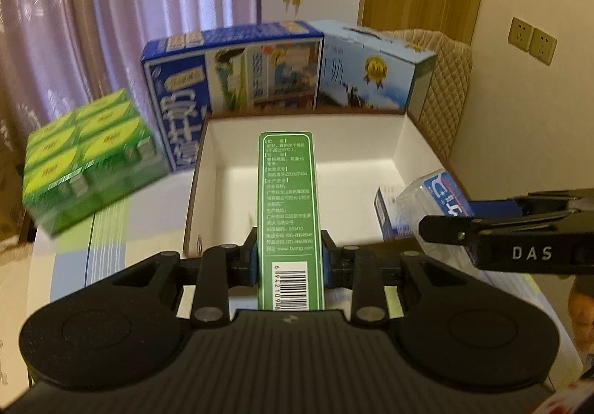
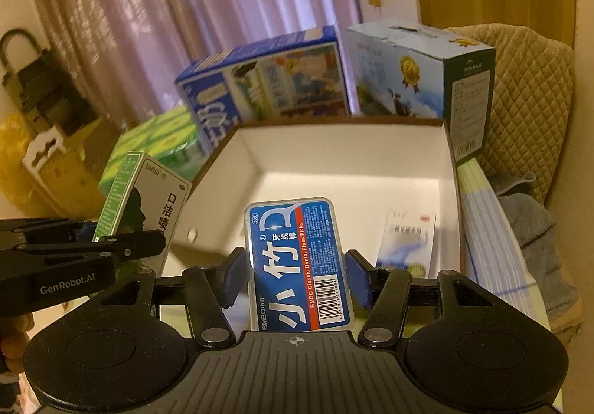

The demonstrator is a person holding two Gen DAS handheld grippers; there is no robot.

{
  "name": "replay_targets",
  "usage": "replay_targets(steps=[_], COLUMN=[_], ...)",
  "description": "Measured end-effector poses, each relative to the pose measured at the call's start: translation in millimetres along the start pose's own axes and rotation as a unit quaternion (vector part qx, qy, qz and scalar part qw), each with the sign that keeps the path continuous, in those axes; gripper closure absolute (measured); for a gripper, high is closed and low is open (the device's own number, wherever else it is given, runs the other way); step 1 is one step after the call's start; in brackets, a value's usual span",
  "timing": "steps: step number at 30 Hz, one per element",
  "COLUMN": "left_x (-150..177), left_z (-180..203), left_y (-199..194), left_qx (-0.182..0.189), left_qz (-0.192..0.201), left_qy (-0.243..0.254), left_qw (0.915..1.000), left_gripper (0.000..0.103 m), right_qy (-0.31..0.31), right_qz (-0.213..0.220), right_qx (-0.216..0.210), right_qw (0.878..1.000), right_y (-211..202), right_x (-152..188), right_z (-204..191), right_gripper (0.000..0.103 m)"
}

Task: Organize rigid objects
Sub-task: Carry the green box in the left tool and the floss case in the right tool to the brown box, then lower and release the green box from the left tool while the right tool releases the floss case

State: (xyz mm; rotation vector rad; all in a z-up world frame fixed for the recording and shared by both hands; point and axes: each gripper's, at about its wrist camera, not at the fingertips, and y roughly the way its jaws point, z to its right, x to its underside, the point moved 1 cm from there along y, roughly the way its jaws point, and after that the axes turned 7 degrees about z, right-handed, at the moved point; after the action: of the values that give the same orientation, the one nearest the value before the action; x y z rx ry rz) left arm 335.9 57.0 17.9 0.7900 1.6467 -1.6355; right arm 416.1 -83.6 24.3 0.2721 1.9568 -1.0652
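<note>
Left gripper (image 1: 289, 258) — clamped on 1 green carton (image 1: 287, 199). Right gripper (image 2: 295, 280) — clamped on 1 floss-pick case (image 2: 297, 262), above the white box (image 2: 352, 161).

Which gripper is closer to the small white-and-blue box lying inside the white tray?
Right. The right gripper, holding the floss pick case, sits just beside the small box at the white tray. The left gripper, holding the green box, is farther left.

Pale table (image 1: 70, 258) with striped cloth, white open box (image 1: 401, 139), two blue cartons (image 1: 230, 72), green pack (image 1: 89, 158) standing on it
</note>
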Motion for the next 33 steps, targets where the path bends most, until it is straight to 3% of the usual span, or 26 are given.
replay_targets(steps=[11,23,33], left_x=[-32,-25,-9], left_z=[5,8,7], left_y=[74,148,181], left_qx=[0.009,0.021,0.023], left_qz=[-0.025,-0.088,-0.127], left_qy=[0.015,0.011,0.011], left_qw=[0.9995,0.9958,0.9916], left_gripper=[0.076,0.076,0.076], right_qy=[0.025,0.049,0.058], right_qz=[-0.001,-0.041,-0.067], right_qx=[0.044,0.075,0.087], right_qw=[0.999,0.995,0.992], right_y=[49,103,127], right_x=[-25,-16,-9], right_z=[25,42,48], right_gripper=[0.049,0.049,0.049])
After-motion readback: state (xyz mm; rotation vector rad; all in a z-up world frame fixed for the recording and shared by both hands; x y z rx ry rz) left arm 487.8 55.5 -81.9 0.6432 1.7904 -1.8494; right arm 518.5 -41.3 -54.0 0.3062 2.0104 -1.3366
